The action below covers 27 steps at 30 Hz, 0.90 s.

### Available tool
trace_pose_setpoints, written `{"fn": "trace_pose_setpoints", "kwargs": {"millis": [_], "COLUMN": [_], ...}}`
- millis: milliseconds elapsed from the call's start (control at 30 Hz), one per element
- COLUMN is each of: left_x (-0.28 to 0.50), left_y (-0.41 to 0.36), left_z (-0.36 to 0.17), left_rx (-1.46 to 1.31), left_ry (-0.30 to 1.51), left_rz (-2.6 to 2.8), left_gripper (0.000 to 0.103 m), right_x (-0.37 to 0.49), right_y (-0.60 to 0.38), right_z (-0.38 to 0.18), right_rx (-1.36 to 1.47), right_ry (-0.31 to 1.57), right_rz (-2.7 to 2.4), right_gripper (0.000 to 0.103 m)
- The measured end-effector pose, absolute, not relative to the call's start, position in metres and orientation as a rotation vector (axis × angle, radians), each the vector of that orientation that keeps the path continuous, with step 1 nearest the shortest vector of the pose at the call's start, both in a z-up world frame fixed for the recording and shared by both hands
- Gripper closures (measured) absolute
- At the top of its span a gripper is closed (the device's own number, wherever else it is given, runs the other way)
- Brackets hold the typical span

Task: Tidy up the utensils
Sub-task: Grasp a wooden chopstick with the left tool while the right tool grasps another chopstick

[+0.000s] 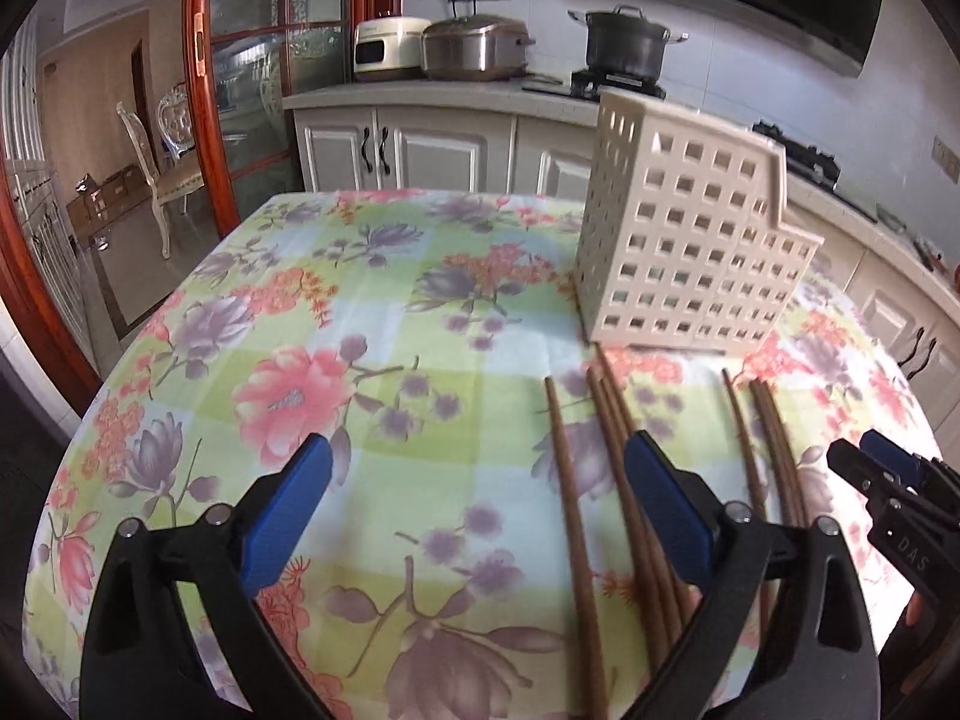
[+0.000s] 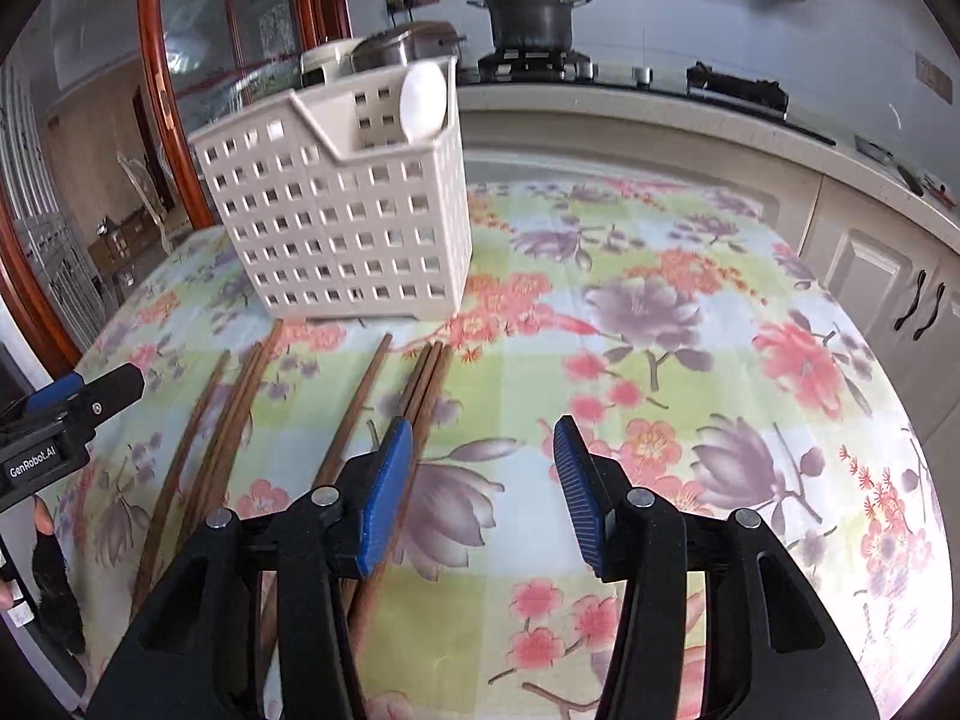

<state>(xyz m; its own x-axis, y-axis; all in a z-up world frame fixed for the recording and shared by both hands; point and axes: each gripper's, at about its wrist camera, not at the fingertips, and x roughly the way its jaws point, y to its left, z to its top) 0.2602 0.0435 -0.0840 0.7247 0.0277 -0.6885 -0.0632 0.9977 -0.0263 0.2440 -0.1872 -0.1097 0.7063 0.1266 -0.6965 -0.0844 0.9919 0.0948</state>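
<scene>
Several brown wooden chopsticks (image 1: 565,480) lie side by side on the flowered tablecloth (image 1: 360,330), in front of a cream perforated utensil caddy (image 1: 690,240). In the right wrist view the caddy (image 2: 342,222) holds a white spoon (image 2: 423,99). My left gripper (image 1: 480,462) hovers open over the cloth, one chopstick showing between its blue pads and others under its right finger. My right gripper (image 2: 483,438) is open with bare cloth between its pads, its left pad just beside a chopstick pair (image 2: 429,378). Each gripper shows in the other's view, the right gripper (image 1: 864,462) and the left gripper (image 2: 120,384).
Behind the table runs a kitchen counter (image 1: 450,93) with a rice cooker (image 1: 387,48), a steel pot (image 1: 474,48) and a dark pot (image 1: 627,39) on a stove. A glass door with a red frame (image 1: 204,90) and a chair (image 1: 156,162) stand at the left.
</scene>
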Motion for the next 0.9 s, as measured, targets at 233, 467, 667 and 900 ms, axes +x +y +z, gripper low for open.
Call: {"fn": "trace_pose_setpoints", "kwargs": {"millis": [233, 467, 667, 900], "left_x": [0.265, 0.268, 0.273, 0.289], "left_y": [0.046, 0.047, 0.040, 0.028], "left_z": [-0.099, -0.106, -0.110, -0.115], "left_rx": [-0.040, -0.037, -0.023, -0.006], "left_ry": [0.813, 0.843, 0.861, 0.897], "left_rz": [0.060, 0.051, 0.039, 0.007], "left_gripper": [0.017, 0.023, 0.029, 0.045], "right_x": [0.253, 0.258, 0.265, 0.274], "right_y": [-0.172, -0.166, -0.166, -0.159], "right_z": [-0.118, -0.120, -0.122, -0.121], "right_rx": [0.048, 0.028, 0.018, -0.043], "right_ry": [0.858, 0.888, 0.896, 0.908], "right_rz": [0.139, 0.103, 0.103, 0.099], "right_gripper": [0.065, 0.077, 0.080, 0.080]}}
